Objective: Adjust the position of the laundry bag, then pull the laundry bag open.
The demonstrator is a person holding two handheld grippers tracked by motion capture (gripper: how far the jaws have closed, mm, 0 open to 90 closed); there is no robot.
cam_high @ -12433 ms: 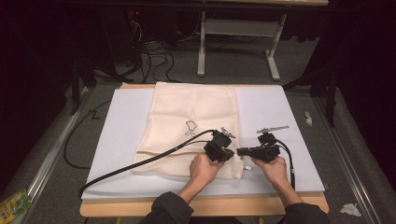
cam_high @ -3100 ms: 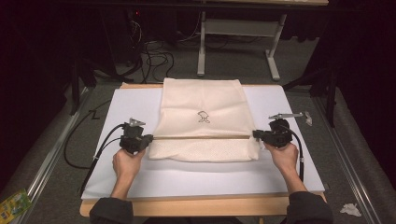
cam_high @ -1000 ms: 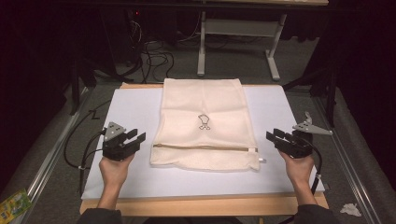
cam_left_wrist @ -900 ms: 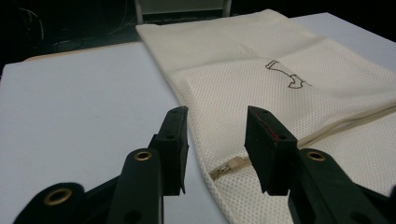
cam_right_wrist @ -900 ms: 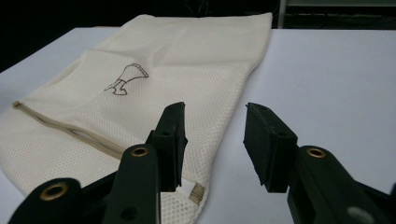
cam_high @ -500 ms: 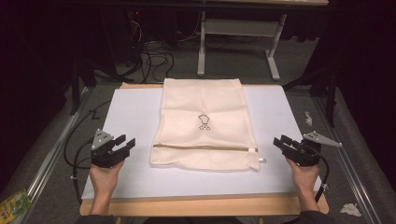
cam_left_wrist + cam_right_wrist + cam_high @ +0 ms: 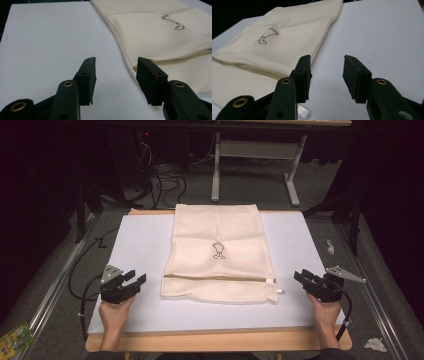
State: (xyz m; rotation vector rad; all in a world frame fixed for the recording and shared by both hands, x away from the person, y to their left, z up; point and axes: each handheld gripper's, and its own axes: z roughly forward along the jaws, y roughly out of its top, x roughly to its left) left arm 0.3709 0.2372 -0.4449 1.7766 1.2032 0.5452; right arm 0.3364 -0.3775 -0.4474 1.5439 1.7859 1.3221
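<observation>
mesh bag flat at centre of white counter, zipper along near edge | left hand-held gripper left of bag, apart, jaws wide, just been opening, nothing between | right hand-held gripper right of bag, apart, jaws wide, empty

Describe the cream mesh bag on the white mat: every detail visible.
The mesh bag is a cream, fine-woven rectangular pouch lying flat on the white mat, its long side running away from the person and its far end at the mat's far edge. A small dark line drawing sits near its middle. A zipper crosses it near the closer end and looks shut, its pull sticking out at the right. The cloth is smooth with slight ripples below the zipper. Nothing but the mat touches it.
</observation>
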